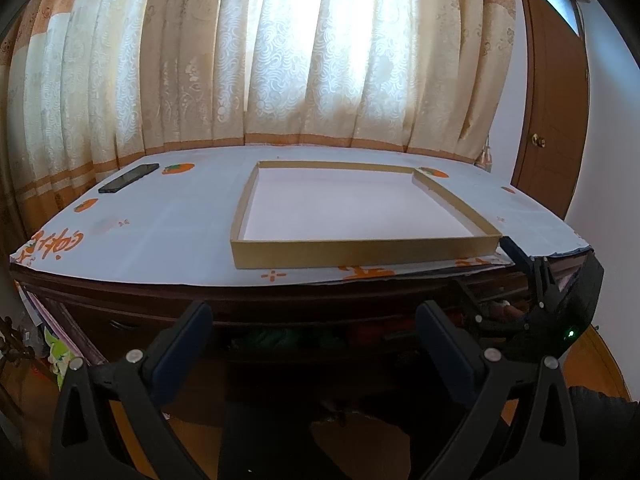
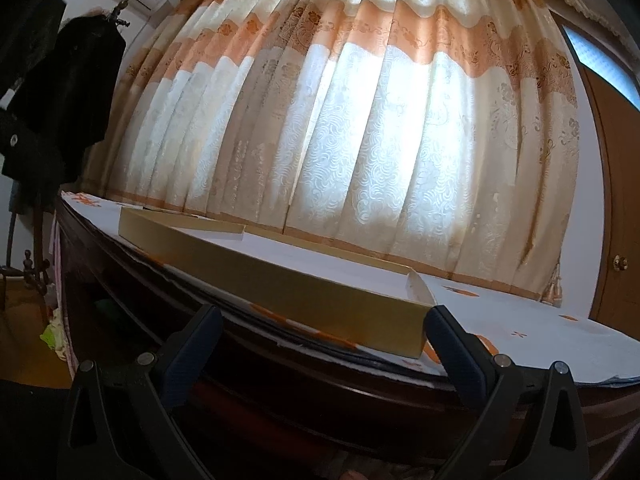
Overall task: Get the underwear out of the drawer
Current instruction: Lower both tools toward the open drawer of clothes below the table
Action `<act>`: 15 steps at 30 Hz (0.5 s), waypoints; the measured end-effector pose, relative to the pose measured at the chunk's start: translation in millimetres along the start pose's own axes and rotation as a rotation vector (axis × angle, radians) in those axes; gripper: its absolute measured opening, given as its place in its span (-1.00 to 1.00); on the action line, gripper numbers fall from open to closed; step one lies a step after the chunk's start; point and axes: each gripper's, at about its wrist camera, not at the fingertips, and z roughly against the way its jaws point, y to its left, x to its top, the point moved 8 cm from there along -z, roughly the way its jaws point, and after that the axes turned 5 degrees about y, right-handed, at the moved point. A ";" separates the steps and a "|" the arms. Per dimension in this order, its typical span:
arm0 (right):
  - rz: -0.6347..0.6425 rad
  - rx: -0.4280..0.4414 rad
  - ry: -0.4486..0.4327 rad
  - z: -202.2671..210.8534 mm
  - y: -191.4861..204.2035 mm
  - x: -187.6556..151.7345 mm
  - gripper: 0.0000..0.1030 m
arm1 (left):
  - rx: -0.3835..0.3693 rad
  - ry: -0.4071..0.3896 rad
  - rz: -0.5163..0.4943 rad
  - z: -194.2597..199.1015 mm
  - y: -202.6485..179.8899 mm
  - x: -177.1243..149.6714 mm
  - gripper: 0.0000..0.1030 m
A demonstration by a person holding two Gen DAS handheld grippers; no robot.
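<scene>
The dark wooden dresser's top drawer (image 1: pixel 320 338) stands open below the tabletop, with dim green and red cloth (image 1: pixel 288 338) inside; which piece is underwear I cannot tell. My left gripper (image 1: pixel 316 316) is open and empty, in front of the drawer. My right gripper (image 2: pixel 324 320) is open and empty, close to the dresser's front edge; it also shows in the left wrist view (image 1: pixel 552 280) at the right end of the dresser. An empty shallow cardboard tray (image 1: pixel 360 252) (image 2: pixel 280 280) lies on the dresser top.
A white cloth with orange prints (image 1: pixel 160 232) covers the dresser top. A black phone (image 1: pixel 128 178) lies at its back left. Curtains (image 1: pixel 320 60) hang behind. A brown door (image 1: pixel 556 120) is at the right. A dark coat (image 2: pixel 68 100) hangs at the left.
</scene>
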 end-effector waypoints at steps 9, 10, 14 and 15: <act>0.055 0.000 0.012 1.9 0.9 -2.6 0.99 | -0.003 0.002 0.008 0.7 -0.1 0.6 1.00; 0.048 -0.005 0.019 2.8 -1.5 -3.5 0.99 | -0.004 0.003 0.009 0.5 -0.1 0.5 1.00; 0.001 -0.024 0.049 5.8 -12.9 -7.5 0.99 | -0.002 0.008 0.008 -0.5 0.4 0.7 1.00; -0.007 -0.028 0.057 6.5 -15.2 -8.3 0.99 | -0.002 0.009 0.009 -0.5 0.7 0.6 1.00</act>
